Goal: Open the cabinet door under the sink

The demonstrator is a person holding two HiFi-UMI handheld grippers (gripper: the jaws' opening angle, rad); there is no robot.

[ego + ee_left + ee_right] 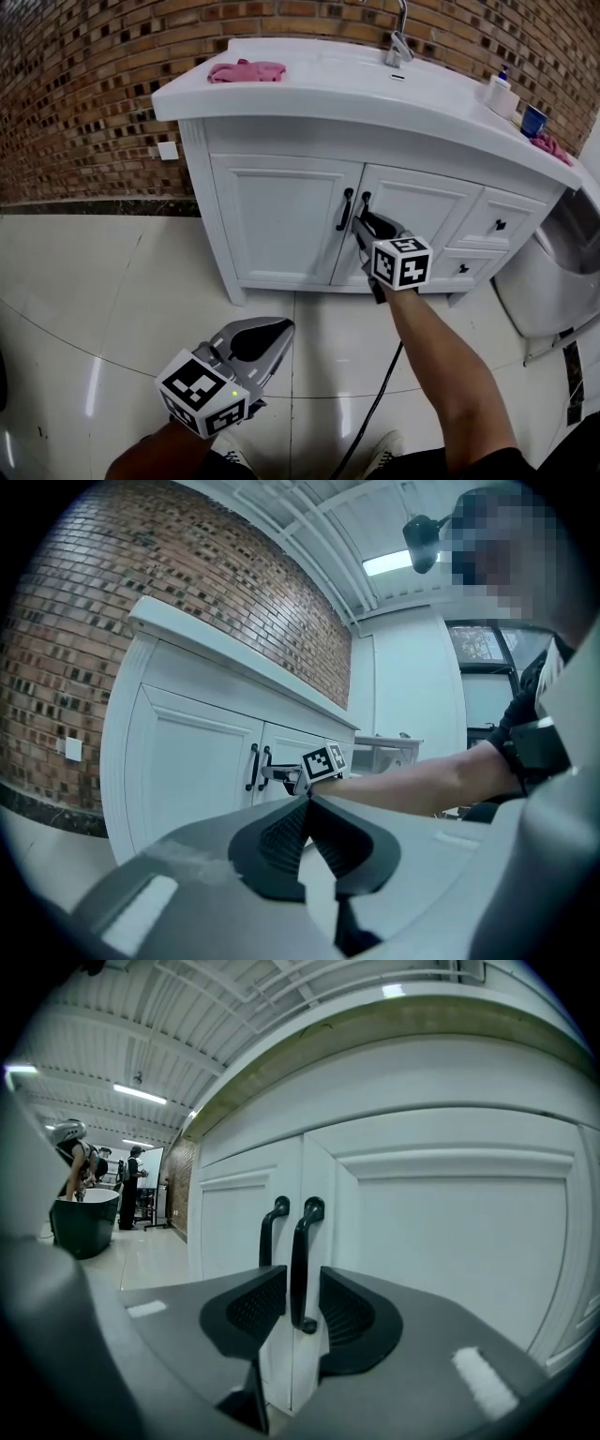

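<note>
R hand-held gripper (364, 223): jaws a narrow way apart (302, 1293), one pad on each side of the R door handle (300, 1265); thin gap shows on both sides, so not clamped.
L hand-held gripper (272, 330): jaws together, tips meeting (307, 808), nothing betw. them; held low over the floor (112, 281), well apart from the cabinet.
Task thing: R cabinet door (422, 211), under the table front edge, just R of centre; flush w/ the frame, closed.
Doors: 2. L cabinet door (281, 220) also closed.
Door handles: 2, black, upright, side by side at the seam; L door handle (346, 208) sits just beside the R gripper's jaws, untouched.
Drawers: 2, stacked at R of the doors, upper drawer (500, 225) and lower drawer (462, 268), 1 black knob each.
Table (309, 94): white vanity top w/ sink.
Faucet (400, 42): 1, back edge.
Pink cloth (246, 70): back-L corner; second pink cloth (551, 145) at R edge; 2 total.
Bottle (500, 92): 1, near back-R corner.
Blue cup (533, 120): 1, just beside the bottle.
Cable (380, 398): black, runs on the floor below the R arm.
Brick wall (84, 84): behind and L of the cabinet.
In the way: nothing betw. the R gripper and the door front.
</note>
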